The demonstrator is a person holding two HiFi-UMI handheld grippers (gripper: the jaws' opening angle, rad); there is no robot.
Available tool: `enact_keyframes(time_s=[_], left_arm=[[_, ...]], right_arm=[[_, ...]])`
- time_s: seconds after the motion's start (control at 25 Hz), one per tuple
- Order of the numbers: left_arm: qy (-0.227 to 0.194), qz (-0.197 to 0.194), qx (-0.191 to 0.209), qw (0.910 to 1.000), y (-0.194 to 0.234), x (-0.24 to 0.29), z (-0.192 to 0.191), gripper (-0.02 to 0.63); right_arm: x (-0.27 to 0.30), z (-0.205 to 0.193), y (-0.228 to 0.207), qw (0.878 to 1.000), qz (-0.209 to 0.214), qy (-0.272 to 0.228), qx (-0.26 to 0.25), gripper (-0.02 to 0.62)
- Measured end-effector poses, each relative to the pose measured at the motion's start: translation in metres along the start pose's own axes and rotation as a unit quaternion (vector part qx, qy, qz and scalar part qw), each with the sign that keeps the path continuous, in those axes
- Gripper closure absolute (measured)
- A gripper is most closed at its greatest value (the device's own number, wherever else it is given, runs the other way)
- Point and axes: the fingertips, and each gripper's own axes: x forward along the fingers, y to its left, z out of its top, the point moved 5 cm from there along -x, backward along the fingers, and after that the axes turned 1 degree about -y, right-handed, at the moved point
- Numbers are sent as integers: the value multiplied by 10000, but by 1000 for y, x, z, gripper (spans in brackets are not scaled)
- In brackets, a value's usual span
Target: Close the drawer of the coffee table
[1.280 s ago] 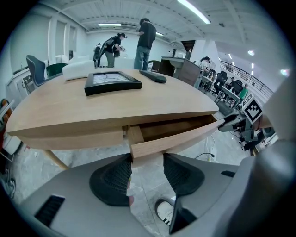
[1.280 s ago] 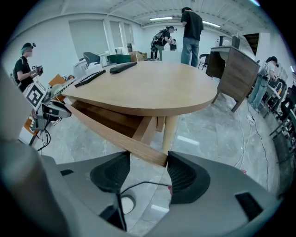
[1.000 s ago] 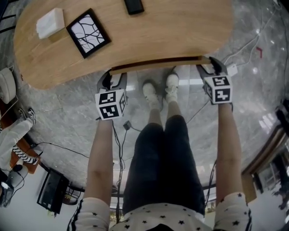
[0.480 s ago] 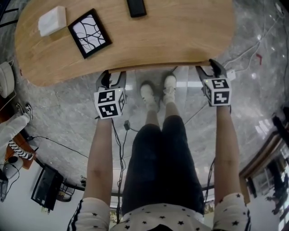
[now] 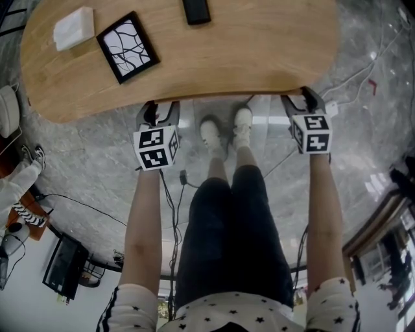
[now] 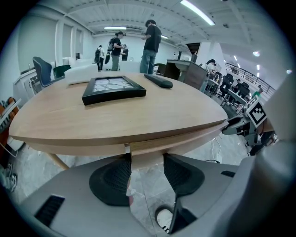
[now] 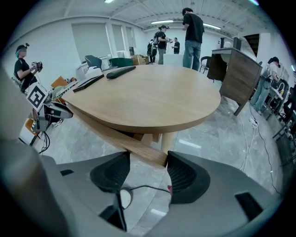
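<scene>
The wooden coffee table (image 5: 259, 45) fills the top of the head view. Its drawer sits pushed in under the top, so from above the drawer front is hidden by the table edge. My left gripper (image 5: 157, 109) is at the table's near edge on the left, and my right gripper (image 5: 301, 97) on the right. In the left gripper view the left end of the drawer front (image 6: 145, 152) fills the gap between the pads of the left gripper (image 6: 147, 159). In the right gripper view the other end of the drawer front (image 7: 115, 136) lies between the pads of the right gripper (image 7: 149, 162).
On the tabletop lie a black-framed picture (image 5: 127, 47), a black remote (image 5: 196, 10) and a white box (image 5: 73, 28). The person's shoes (image 5: 224, 130) stand on the marble floor between the grippers. Cables (image 5: 175, 188) run across the floor. People stand beyond the table.
Both grippers have moved forward toward the table. The strip of drawer front that stuck out from under the tabletop a second ago has slid out of sight beneath it.
</scene>
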Motion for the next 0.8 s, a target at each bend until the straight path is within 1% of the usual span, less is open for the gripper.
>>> enact_keyframes(time_s=[0.52,0.8], left_arm=[[-127,102,-84,9998,3,8,12,382],[-240,184,-139,9994,4,9,15,382]], right_arm=[[7,12,-9,9999,-10,-103,-56,347],[8,18,-9,9996,0,-266,-55,347]])
